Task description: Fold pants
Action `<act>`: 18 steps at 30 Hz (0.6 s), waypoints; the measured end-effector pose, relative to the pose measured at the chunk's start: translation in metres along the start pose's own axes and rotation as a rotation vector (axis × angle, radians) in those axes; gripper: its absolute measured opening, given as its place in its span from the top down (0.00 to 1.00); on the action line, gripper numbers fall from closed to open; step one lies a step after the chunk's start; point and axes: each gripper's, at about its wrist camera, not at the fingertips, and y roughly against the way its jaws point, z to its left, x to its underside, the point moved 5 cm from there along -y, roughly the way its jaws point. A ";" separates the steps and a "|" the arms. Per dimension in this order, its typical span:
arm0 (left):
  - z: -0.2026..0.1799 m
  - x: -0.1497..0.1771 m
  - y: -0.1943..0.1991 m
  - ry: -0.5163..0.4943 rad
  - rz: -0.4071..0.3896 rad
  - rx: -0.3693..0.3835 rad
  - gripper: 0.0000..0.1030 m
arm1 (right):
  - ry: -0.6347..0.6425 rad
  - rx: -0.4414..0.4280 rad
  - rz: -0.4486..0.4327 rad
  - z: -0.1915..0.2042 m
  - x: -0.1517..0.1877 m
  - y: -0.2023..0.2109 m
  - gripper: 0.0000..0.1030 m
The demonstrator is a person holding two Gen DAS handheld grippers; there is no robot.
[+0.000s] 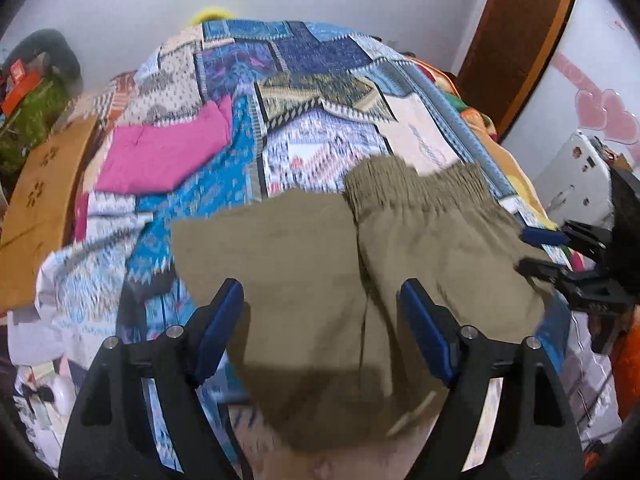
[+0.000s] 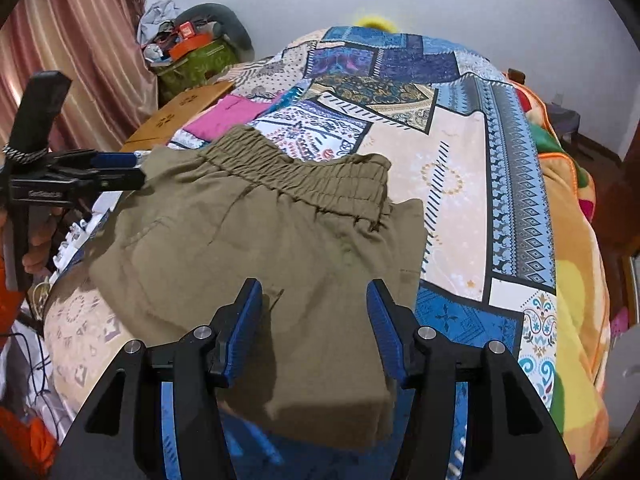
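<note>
Olive-green pants lie folded on a patchwork bedspread, with the elastic waistband on the far side. They also show in the right wrist view, waistband far. My left gripper is open just above the folded cloth and holds nothing. My right gripper is open above the pants' near edge, empty. The right gripper also shows at the right edge of the left wrist view. The left gripper shows at the left of the right wrist view, by the pants' left side.
A folded pink garment lies on the bed beyond the pants, and shows in the right wrist view. A wooden board borders the bed's left. A colourful blanket lies along the right. Cluttered bags stand by the curtain.
</note>
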 end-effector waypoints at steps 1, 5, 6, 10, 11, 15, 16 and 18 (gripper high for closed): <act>0.001 0.007 -0.001 -0.003 0.012 -0.004 0.21 | 0.001 -0.002 0.004 0.001 0.002 -0.001 0.51; 0.009 0.041 -0.018 0.026 0.087 -0.012 0.19 | -0.023 -0.004 0.016 0.003 0.009 -0.012 0.51; 0.011 0.048 -0.019 0.030 0.071 -0.020 0.17 | -0.032 -0.006 0.013 0.003 0.009 -0.012 0.51; 0.019 0.055 -0.010 0.059 0.020 -0.097 0.16 | -0.049 -0.002 0.008 0.001 0.011 -0.010 0.51; 0.020 0.056 -0.008 0.058 0.016 -0.111 0.16 | -0.045 0.008 0.006 0.001 0.013 -0.009 0.51; 0.015 0.058 0.000 0.020 -0.008 -0.204 0.18 | -0.048 0.047 -0.004 -0.003 0.019 0.000 0.51; 0.018 0.058 0.002 0.016 -0.012 -0.261 0.20 | -0.050 0.071 -0.003 -0.006 0.023 0.003 0.51; 0.027 0.058 0.005 0.045 -0.008 -0.259 0.21 | -0.063 0.091 -0.003 -0.012 0.027 0.008 0.51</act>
